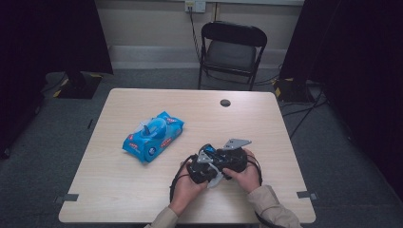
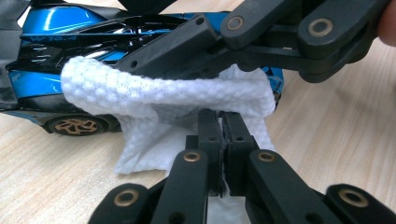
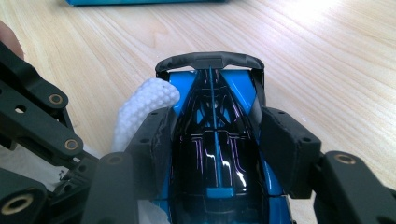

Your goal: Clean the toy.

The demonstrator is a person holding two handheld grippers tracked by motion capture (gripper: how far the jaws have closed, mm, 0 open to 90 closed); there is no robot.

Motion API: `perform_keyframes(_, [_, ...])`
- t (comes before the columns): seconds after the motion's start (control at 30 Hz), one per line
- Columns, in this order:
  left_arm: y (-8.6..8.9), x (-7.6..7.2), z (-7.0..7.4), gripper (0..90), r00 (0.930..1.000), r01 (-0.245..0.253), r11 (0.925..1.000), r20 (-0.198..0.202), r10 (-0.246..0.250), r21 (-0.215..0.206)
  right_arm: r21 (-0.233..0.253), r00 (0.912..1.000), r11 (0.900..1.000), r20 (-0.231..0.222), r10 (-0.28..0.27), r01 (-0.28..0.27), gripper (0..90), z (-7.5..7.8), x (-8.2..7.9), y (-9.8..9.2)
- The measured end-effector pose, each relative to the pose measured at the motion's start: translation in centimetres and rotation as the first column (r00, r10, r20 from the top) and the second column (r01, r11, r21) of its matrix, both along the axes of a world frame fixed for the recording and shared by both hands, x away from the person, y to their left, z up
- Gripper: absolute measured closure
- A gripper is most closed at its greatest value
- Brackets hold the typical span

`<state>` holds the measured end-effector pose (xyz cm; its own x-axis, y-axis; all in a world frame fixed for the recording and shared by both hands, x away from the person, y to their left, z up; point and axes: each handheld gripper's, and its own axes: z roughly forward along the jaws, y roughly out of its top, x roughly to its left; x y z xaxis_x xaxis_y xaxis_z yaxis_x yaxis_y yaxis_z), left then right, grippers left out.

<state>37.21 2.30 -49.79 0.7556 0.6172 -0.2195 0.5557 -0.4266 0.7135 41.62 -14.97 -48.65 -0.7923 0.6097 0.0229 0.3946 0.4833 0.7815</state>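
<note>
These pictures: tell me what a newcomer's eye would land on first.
First, the glossy blue and black toy car, clamped by its sides between the right gripper fingers at the table's near edge. Next, the white wipe draped against the car's flank, pinched by the shut left gripper. Then the bright blue wipes pack, lying left of centre on the table.

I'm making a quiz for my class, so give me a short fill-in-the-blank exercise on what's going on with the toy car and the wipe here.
1. The right gripper clamps the blue and black toy ____ between its jaws.
2. The left gripper is shut on a white ____.
3. The blue wipes pack lies on the ____ table.

Missing words: car; wipe; wooden
</note>
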Motion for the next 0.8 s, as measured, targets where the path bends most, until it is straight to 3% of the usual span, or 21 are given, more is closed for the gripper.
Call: perform_keyframes(0.8, [-0.82,-0.5,-0.11,88.2,0.9995,0.028,0.9994,-0.017,-0.028,-0.023,0.002,1.0,1.0,-0.001,-0.001,0.001,44.0,-0.01,0.0,0.0])
